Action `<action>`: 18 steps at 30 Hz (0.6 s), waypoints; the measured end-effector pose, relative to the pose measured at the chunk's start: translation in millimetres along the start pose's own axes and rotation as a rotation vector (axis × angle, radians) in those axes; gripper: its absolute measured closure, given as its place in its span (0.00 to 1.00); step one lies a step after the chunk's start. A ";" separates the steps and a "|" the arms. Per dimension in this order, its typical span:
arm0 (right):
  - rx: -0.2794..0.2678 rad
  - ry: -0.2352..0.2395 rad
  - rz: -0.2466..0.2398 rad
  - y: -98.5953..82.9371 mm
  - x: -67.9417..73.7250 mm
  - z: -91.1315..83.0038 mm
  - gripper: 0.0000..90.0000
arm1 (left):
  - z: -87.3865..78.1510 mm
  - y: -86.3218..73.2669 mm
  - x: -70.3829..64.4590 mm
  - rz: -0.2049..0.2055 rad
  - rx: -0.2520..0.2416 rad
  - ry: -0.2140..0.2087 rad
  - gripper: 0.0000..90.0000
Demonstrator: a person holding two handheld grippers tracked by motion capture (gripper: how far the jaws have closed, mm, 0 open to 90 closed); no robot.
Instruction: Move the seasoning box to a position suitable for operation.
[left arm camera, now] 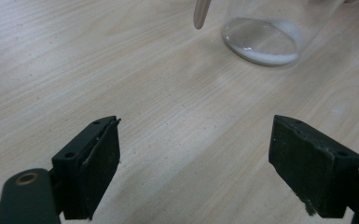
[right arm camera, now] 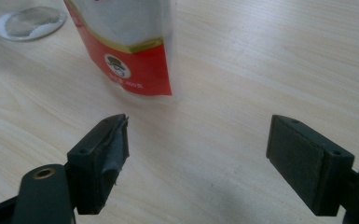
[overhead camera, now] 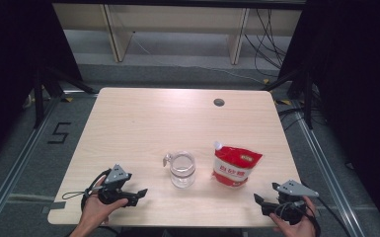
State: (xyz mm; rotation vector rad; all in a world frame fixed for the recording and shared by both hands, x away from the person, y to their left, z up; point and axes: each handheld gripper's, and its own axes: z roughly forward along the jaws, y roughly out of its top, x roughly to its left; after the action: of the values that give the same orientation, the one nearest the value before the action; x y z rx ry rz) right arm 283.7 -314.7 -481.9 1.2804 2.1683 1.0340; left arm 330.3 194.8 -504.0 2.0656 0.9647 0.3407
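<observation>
While both grippers are waiting at the near edge, this is how things are lying:

Glass jar [overhead camera: 182,169]: standing upright near the middle of the table, toward the near side, with a thin layer of white powder sitting on its bottom; in the left gripper view its base [left arm camera: 261,42] is showing ahead and to the right of the jaws.
Red pouch [overhead camera: 235,166]: standing just right of the jar, apart from it, its white spout pointing up at the left corner; in the right gripper view [right arm camera: 130,51] it is rising just ahead of the left jaw.
Left gripper [overhead camera: 139,195]: resting at the near left, jaws spread wide, gripping nothing, pointing toward the jar.
Right gripper [overhead camera: 259,201]: sitting at the near right corner, jaws spread wide, nothing between them.
Table [overhead camera: 143,123]: pale wood, carrying a small round hole [overhead camera: 219,102] near the far edge.
</observation>
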 end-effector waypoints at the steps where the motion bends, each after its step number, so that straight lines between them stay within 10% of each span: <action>1: -0.005 0.000 0.004 -0.1 0.1 0.3 0.22 | -0.3 0.1 0.7 0.005 0.008 -0.002 0.18; 10: -0.009 0.012 0.050 -1.5 1.3 -2.1 0.18 | 1.9 1.9 -0.9 0.001 0.005 -0.008 0.19; 12: -0.027 0.003 -0.017 -0.6 -2.8 -1.2 0.19 | 1.9 2.2 -0.8 0.001 0.005 -0.009 0.19; 18: -0.023 0.034 -0.007 -0.3 -4.0 -1.4 0.21 | 1.8 6.3 0.1 -0.014 -0.008 -0.004 0.19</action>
State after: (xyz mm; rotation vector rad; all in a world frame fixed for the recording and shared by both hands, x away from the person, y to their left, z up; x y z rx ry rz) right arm 284.6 -318.8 -481.3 1.2527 2.1785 1.0823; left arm 334.5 191.5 -500.3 2.0506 0.9735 0.3326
